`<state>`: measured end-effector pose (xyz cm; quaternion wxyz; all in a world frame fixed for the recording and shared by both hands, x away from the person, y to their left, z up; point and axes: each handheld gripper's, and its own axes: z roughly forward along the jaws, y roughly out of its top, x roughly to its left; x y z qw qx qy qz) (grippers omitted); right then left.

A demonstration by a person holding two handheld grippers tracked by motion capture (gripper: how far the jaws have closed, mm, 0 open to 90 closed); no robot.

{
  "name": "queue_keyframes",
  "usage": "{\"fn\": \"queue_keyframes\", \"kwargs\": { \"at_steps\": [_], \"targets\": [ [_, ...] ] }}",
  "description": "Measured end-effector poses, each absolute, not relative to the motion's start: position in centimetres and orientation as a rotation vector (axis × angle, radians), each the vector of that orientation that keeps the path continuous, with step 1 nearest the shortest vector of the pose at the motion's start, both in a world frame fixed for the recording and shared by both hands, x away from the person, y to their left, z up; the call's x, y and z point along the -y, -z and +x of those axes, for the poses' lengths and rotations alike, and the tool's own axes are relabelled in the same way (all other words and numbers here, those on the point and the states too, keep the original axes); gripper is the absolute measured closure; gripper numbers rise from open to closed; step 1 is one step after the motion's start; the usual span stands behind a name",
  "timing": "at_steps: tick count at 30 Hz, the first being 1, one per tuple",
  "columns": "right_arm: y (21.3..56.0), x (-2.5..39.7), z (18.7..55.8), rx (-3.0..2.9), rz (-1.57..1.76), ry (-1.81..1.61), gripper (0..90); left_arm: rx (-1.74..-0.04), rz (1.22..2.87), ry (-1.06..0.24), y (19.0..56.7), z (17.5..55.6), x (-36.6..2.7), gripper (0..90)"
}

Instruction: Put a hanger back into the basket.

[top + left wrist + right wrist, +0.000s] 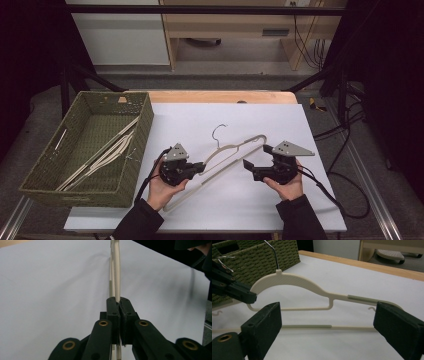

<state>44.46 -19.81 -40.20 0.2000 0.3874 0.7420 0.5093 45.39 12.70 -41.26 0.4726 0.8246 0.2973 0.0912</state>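
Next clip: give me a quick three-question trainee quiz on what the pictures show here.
1. True or false: the left tool is shut on the cream hanger.
2. The right tool is: A) shut on the hanger, B) open beside the hanger's end, C) inside the basket.
3. Fill in: more hangers lie in the woven ____ at the table's left.

Key
1. True: in the left gripper view its jaws pinch the hanger's shoulder.
2. B: in the right gripper view the jaws stand wide apart.
3. basket
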Motion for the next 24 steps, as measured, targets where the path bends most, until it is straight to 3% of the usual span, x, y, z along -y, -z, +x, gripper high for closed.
{"fn": "queue_keyframes", "kwargs": {
  "at_steps": [24],
  "targets": [
    [40.2,22.5,43.1,-2.029,1.093,-1.391,3.6,-0.611,1.946,-0.327,35.5,41.8,-15.6,87.5]
  ]
}}
